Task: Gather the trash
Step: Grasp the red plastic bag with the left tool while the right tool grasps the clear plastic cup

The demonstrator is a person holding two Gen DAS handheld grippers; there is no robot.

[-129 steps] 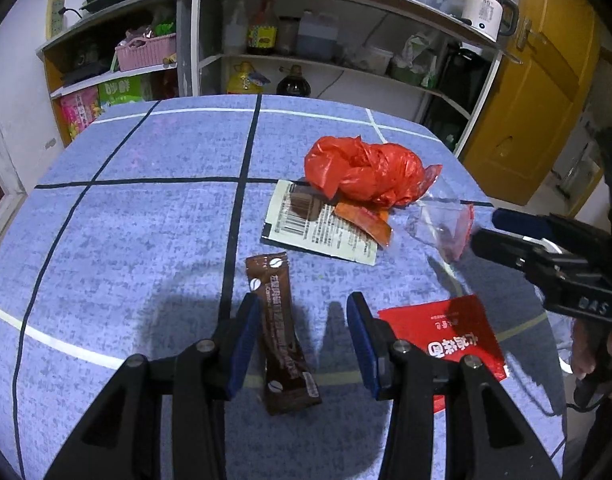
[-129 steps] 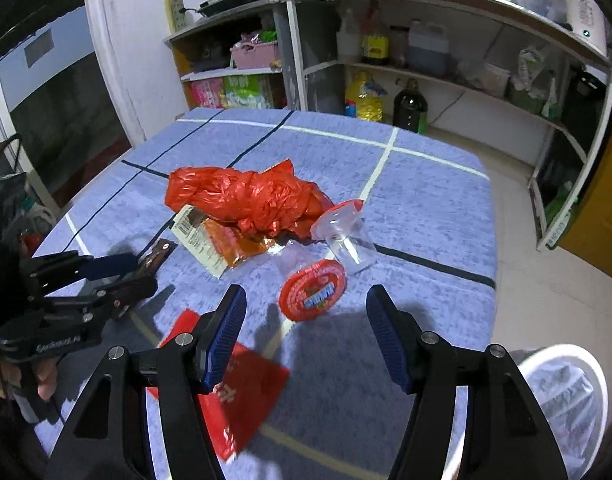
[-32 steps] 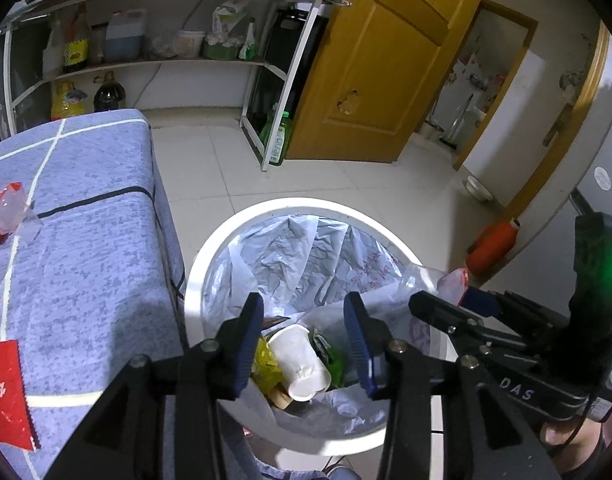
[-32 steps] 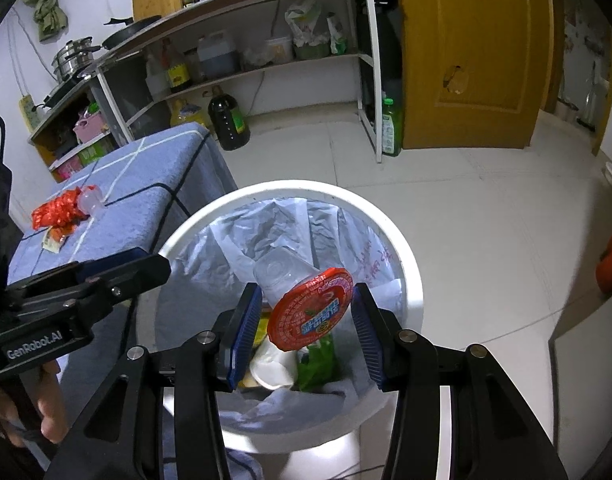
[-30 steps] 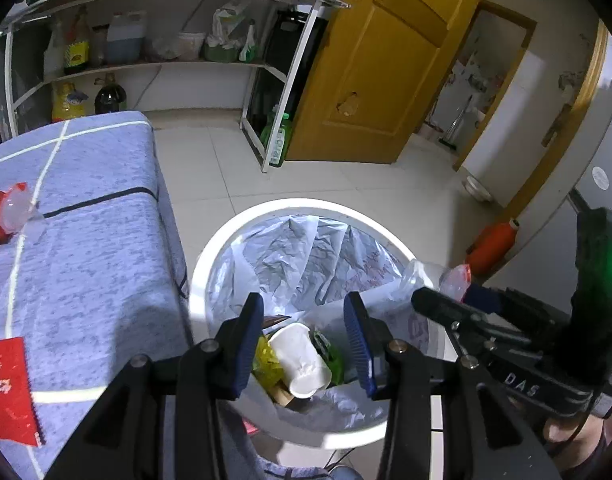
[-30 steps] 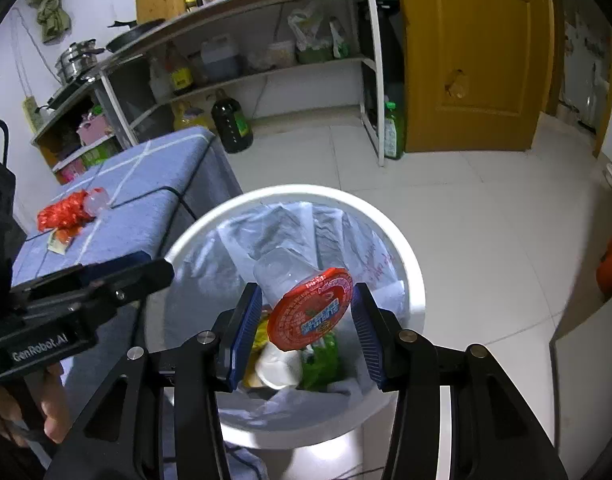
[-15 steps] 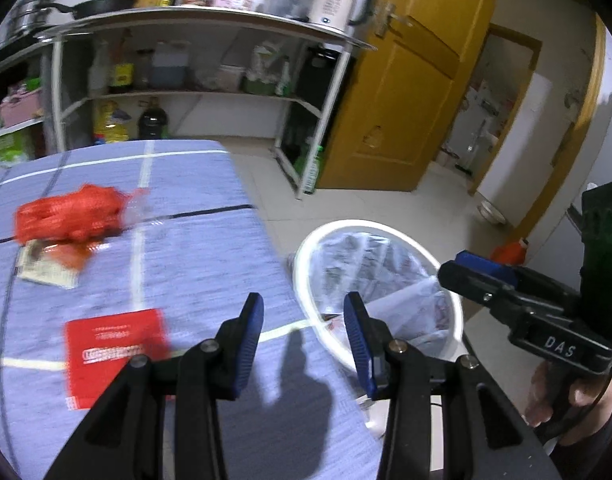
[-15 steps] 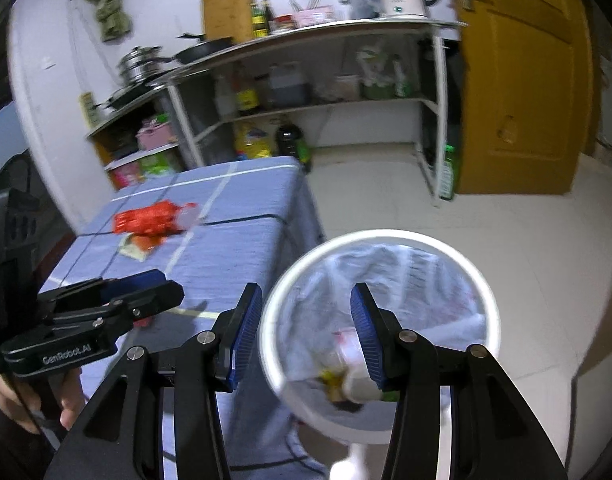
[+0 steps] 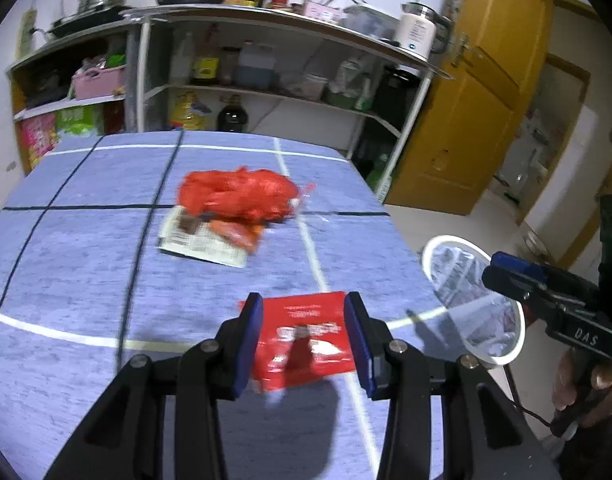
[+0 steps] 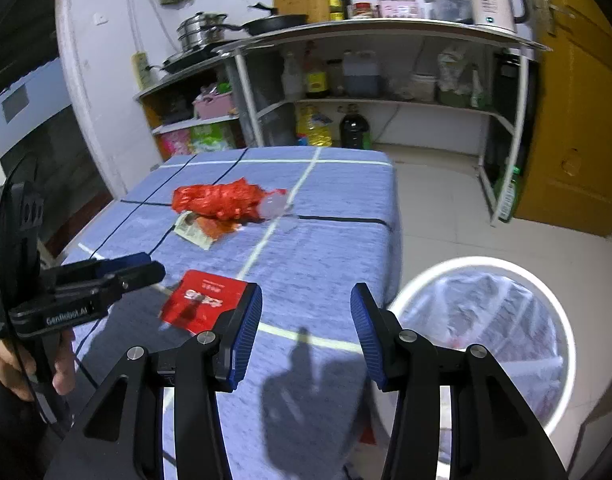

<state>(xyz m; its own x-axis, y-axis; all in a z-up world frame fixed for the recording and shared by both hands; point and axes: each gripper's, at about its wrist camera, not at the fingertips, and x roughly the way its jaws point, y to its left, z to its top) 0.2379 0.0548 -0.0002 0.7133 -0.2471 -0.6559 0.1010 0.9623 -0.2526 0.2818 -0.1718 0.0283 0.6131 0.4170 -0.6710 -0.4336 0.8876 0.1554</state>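
A flat red packet (image 9: pixel 306 332) lies on the blue tablecloth; my left gripper (image 9: pixel 304 338) is open and empty just above it. The packet also shows in the right wrist view (image 10: pixel 204 302). Farther back lie a crumpled red plastic bag (image 9: pixel 236 194), a white barcode wrapper (image 9: pixel 198 240) and an orange wrapper (image 9: pixel 236 234). A clear plastic bag (image 10: pixel 276 206) lies beside the red bag. My right gripper (image 10: pixel 306 336) is open and empty over the table's near right edge. The white trash bin (image 10: pixel 481 336) with a clear liner stands on the floor to the right.
The blue table (image 9: pixel 66 260) has black and white lines. Metal shelves (image 9: pixel 266 92) with bottles and containers stand behind it. A yellow door (image 9: pixel 465 120) is at the right. Tiled floor (image 10: pixel 445 216) lies between the table, shelves and bin.
Both grippers swung back from over the bin to the table. The red-lidded cup the right gripper held a second ago is gone from it. The left gripper now hovers over the red packet.
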